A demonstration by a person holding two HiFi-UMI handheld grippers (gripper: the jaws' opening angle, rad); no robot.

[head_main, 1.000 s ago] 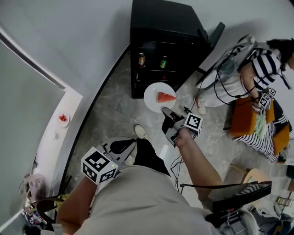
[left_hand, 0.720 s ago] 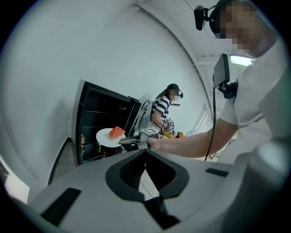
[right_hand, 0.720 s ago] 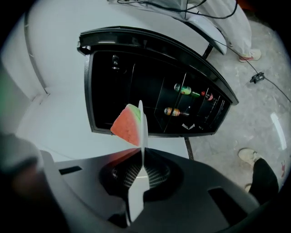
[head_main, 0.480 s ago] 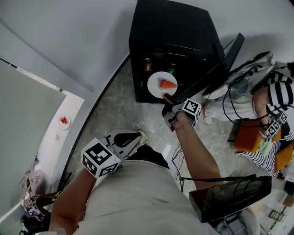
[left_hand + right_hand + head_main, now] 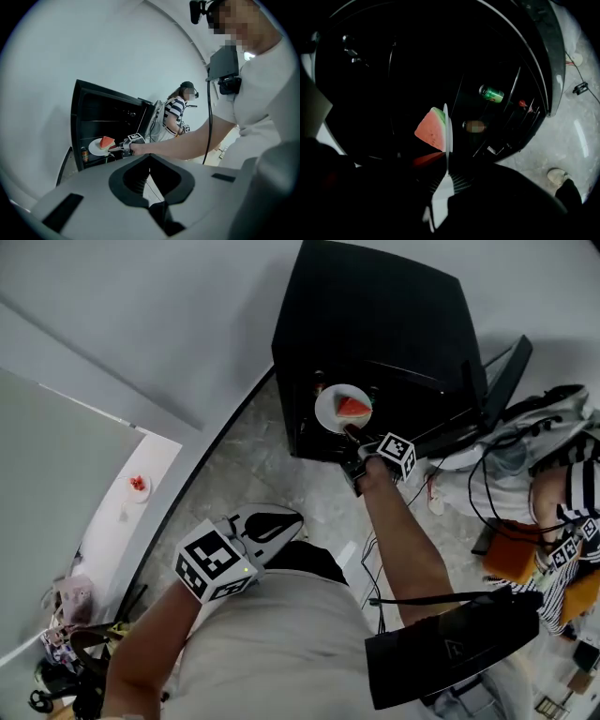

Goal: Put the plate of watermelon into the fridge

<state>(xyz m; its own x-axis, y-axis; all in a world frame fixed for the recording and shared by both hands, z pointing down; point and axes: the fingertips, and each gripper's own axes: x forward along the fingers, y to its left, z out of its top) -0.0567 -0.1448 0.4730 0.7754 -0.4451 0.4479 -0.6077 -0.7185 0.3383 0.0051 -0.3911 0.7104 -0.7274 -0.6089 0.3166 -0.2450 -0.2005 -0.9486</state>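
Observation:
A white plate (image 5: 330, 409) carrying a red watermelon wedge (image 5: 353, 407) hangs at the open front of the black fridge (image 5: 375, 324). My right gripper (image 5: 350, 431) is shut on the plate's near rim. In the right gripper view the plate (image 5: 446, 133) shows edge-on with the watermelon wedge (image 5: 430, 131) to its left, clamped in the right gripper (image 5: 445, 174) against the dark fridge interior. My left gripper (image 5: 292, 517) stays low near my body, shut and holding nothing. The left gripper view shows the plate (image 5: 96, 147) level with a fridge shelf.
The fridge door (image 5: 506, 371) stands open at the right. A green can (image 5: 492, 93) and another can lie inside the fridge. A seated person in a striped top (image 5: 572, 493) is at the right, with cables (image 5: 375, 563) on the floor. At the left runs a white counter (image 5: 117, 521).
The right gripper has carried the plate forward from in front of the fridge to its open front. I have moved closer to the fridge. The left gripper keeps its place.

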